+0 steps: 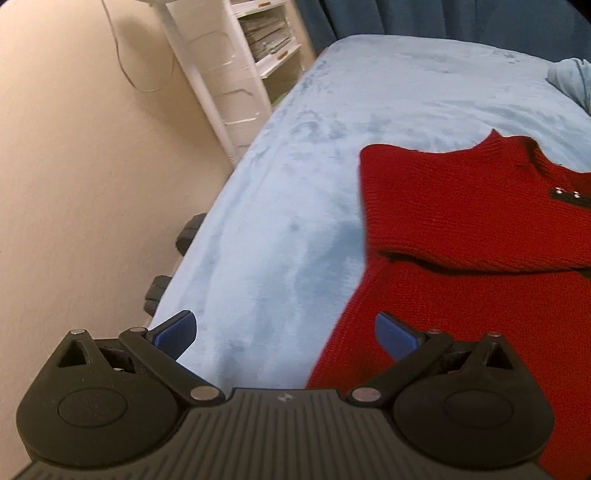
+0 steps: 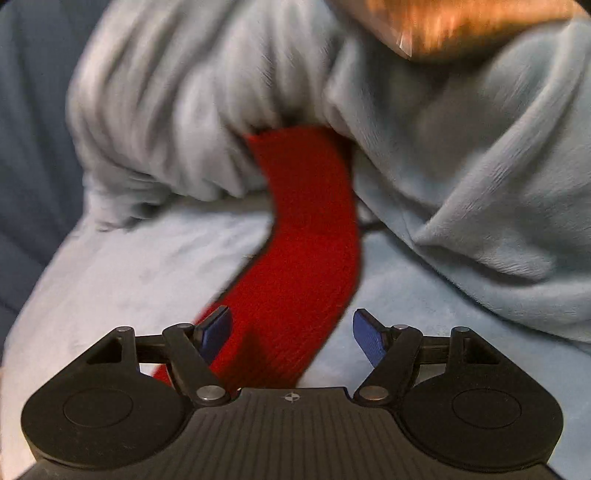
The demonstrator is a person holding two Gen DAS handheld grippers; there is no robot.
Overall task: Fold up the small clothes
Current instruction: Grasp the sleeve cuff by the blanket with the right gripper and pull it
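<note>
A red knit sweater (image 1: 461,229) lies on the light blue blanket (image 1: 303,155), with one sleeve folded across its body. My left gripper (image 1: 286,334) is open and empty, just above the sweater's left edge. In the right wrist view a red sleeve (image 2: 306,236) stretches away from me and its far end runs under a bunched fold of blanket (image 2: 192,122). My right gripper (image 2: 291,332) is open, its blue fingers either side of the sleeve, and it holds nothing.
A white shelf unit (image 1: 236,62) stands by the beige wall past the bed's left edge. Dark blue curtains (image 1: 424,18) hang behind the bed. Bunched blanket (image 2: 480,177) rises on the right.
</note>
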